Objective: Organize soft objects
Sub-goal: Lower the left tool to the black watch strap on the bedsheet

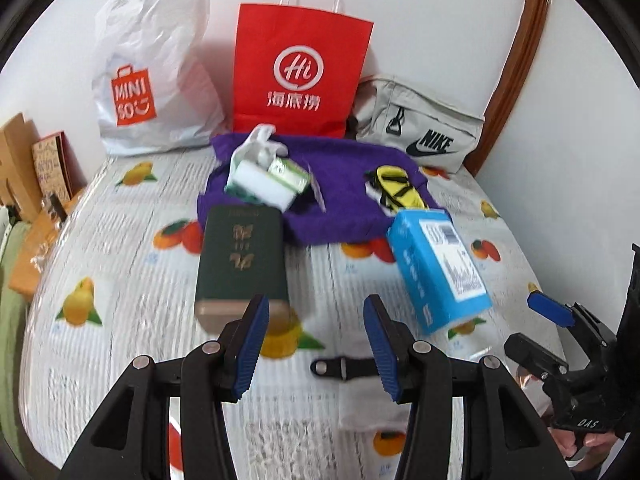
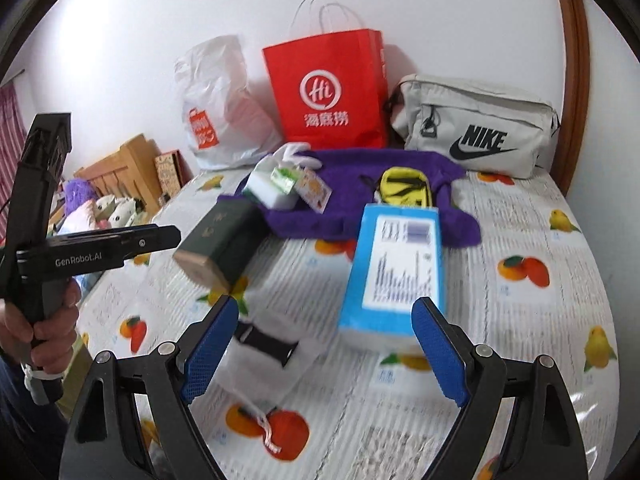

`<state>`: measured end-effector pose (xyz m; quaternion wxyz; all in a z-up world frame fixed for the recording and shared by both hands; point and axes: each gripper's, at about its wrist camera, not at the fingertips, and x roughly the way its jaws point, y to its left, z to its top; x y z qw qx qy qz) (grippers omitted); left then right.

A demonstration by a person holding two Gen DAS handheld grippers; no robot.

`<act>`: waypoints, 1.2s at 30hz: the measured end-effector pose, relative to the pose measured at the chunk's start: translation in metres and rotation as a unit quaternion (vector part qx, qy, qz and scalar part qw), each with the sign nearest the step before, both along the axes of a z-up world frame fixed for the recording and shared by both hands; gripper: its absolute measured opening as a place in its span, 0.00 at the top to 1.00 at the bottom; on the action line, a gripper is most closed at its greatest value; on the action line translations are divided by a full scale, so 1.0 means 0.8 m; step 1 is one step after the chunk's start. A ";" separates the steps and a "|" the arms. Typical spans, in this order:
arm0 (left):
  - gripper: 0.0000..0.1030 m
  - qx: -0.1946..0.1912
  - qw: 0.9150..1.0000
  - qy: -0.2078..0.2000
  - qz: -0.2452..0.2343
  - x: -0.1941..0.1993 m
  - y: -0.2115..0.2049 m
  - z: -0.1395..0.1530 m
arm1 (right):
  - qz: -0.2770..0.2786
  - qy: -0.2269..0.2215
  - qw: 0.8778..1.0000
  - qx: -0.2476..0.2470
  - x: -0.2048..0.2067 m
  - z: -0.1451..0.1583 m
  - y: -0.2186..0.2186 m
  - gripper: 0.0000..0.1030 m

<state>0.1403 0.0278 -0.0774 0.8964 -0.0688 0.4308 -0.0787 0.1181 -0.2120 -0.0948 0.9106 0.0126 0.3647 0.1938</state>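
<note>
the white plastic bag (image 1: 152, 72) at the far edge of the bed carries an orange bag-shaped mark reading "mini so" with a smile. the red paper bag (image 1: 300, 76) beside it shows a white ring with "hi" and three chinese characters below it. the grey pouch (image 2: 476, 128) near the far right corner reads "nike" over a swoosh. the left gripper (image 2: 100, 248) bears "genrobot.ai" on its body. the right gripper (image 1: 560, 328) bears "das". print on the blue box (image 2: 396, 268) is too blurred to read.

Fruit-print bed (image 1: 120, 240): bags, purple cloth (image 1: 344, 184), boxes.
</note>
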 end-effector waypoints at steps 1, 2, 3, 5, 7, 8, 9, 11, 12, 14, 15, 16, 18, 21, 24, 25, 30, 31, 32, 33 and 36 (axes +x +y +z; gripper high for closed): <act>0.54 0.000 1.000 0.003 0.002 -0.003 0.002 -0.003 | 0.002 0.001 1.000 -0.002 -0.005 -0.004 0.003 0.14; 0.54 -0.001 1.000 0.005 0.004 -0.007 0.005 -0.005 | 0.003 0.003 1.000 -0.005 -0.010 -0.008 0.006 0.14; 0.54 -0.003 1.000 0.007 0.008 -0.011 0.009 -0.010 | 0.006 0.004 1.000 -0.007 -0.014 -0.011 0.009 0.14; 0.54 -0.003 1.000 0.013 0.008 -0.017 0.014 -0.019 | 0.014 0.007 1.000 -0.012 -0.021 -0.021 0.016 0.14; 0.54 0.000 1.000 0.021 0.004 -0.020 0.015 -0.030 | 0.018 0.013 1.000 -0.020 -0.026 -0.033 0.024 0.14; 0.54 0.000 1.000 0.024 0.002 -0.021 0.014 -0.035 | 0.020 0.016 0.999 -0.021 -0.029 -0.039 0.026 0.14; 0.54 -0.003 1.000 0.030 -0.006 -0.021 0.012 -0.043 | 0.021 0.019 0.999 -0.021 -0.031 -0.043 0.028 0.14; 0.54 -0.006 0.999 0.037 -0.017 -0.020 0.007 -0.054 | 0.022 0.025 0.999 -0.022 -0.034 -0.052 0.030 0.14; 0.54 -0.006 0.999 0.040 -0.024 -0.019 0.003 -0.061 | 0.022 0.029 0.999 -0.023 -0.035 -0.058 0.030 0.14; 0.54 -0.005 0.998 0.045 -0.042 -0.017 -0.008 -0.073 | 0.019 0.039 0.999 -0.029 -0.035 -0.067 0.029 0.14; 0.54 -0.004 0.997 0.048 -0.053 -0.014 -0.014 -0.080 | 0.016 0.045 0.998 -0.031 -0.035 -0.072 0.026 0.14; 0.54 -0.004 0.997 0.050 -0.060 -0.013 -0.018 -0.085 | 0.013 0.048 0.998 -0.032 -0.035 -0.076 0.022 0.14; 0.54 -0.003 0.995 0.056 -0.077 -0.008 -0.029 -0.097 | 0.005 0.055 0.998 -0.033 -0.035 -0.084 0.015 0.14; 0.54 0.002 0.993 0.068 -0.095 0.003 -0.043 -0.114 | -0.006 0.066 0.997 -0.029 -0.031 -0.095 0.003 0.15; 0.48 0.003 0.991 0.072 -0.111 0.013 -0.053 -0.123 | -0.013 0.079 0.997 -0.021 -0.023 -0.103 -0.007 0.14; 0.44 0.003 0.991 0.068 -0.116 0.016 -0.055 -0.124 | -0.014 0.082 0.996 -0.019 -0.021 -0.106 -0.009 0.14; 0.38 0.015 0.990 0.061 -0.128 0.031 -0.065 -0.129 | -0.020 0.096 0.995 -0.007 -0.005 -0.116 -0.018 0.14; 0.38 0.022 0.989 0.059 -0.130 0.032 -0.067 -0.130 | -0.020 0.098 0.995 -0.005 -0.003 -0.117 -0.018 0.14; 0.38 0.028 0.989 0.057 -0.136 0.031 -0.068 -0.131 | -0.019 0.099 0.995 -0.003 0.000 -0.118 -0.019 0.14; 0.38 0.036 0.988 0.054 -0.140 0.028 -0.069 -0.132 | -0.018 0.098 0.995 -0.001 0.003 -0.119 -0.019 0.14; 0.38 0.043 0.987 0.063 -0.140 0.021 -0.064 -0.135 | -0.019 0.099 0.995 0.001 0.008 -0.120 -0.020 0.14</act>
